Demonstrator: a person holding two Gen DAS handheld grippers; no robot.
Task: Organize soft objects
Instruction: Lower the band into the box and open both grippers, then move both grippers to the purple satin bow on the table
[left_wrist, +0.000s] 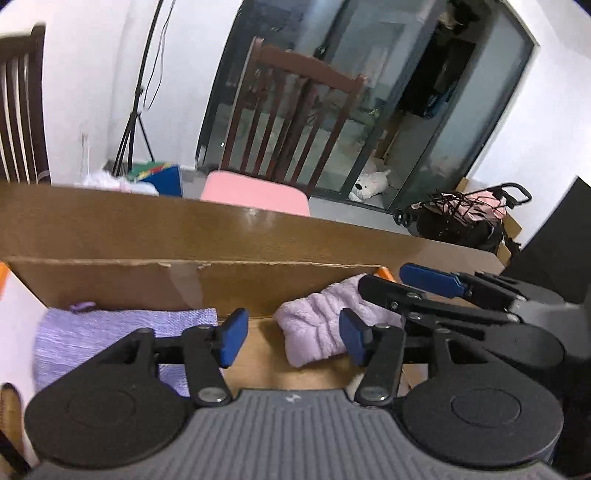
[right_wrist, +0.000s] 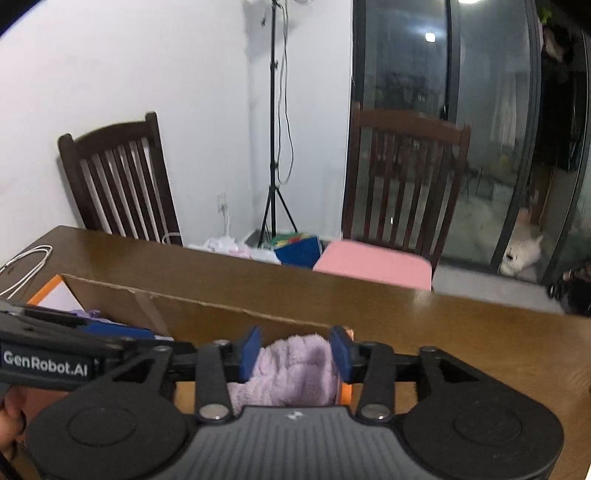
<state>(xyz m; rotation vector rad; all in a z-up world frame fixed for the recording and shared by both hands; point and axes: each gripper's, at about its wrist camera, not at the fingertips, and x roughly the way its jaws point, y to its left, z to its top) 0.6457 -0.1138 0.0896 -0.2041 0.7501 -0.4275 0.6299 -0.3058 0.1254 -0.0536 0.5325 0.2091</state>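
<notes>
While both grippers work over the cardboard box, the scene reads as follows:

Box: the cardboard box (left_wrist: 147, 284) sits on the brown counter (left_wrist: 258, 229), its far wall upright and torn along the top edge; in the right wrist view the box (right_wrist: 207, 317) fills the lower middle

Left gripper: the left gripper (left_wrist: 291, 336) is released, its blue pads spread wide with nothing between them, over the box floor; in the right wrist view it (right_wrist: 110, 330) comes in from 9 o'clock

Right gripper: the right gripper (right_wrist: 294, 352) is grasping the fluffy lilac cloth (right_wrist: 291, 373), a blue pad pressing in on each side; in the left wrist view it (left_wrist: 391, 284) comes in from 3 o'clock

Fluffy lilac cloth: bunched inside the box at its right end, at 3 o'clock from the left gripper's gap in the left wrist view (left_wrist: 317, 325)

Purple towel: the folded purple towel (left_wrist: 110, 339) lies flat in the box's left part, at 9 o'clock from the left gripper, apart from the fluffy cloth

Beyond the counter: a dark wooden chair (right_wrist: 402, 184) with a pink cushion (right_wrist: 373, 264) at 12 o'clock, a second chair (right_wrist: 118, 177) at 10 o'clock, a tripod stand (right_wrist: 273, 147) between them, and a white plush toy (left_wrist: 369, 184) by the glass door
</notes>
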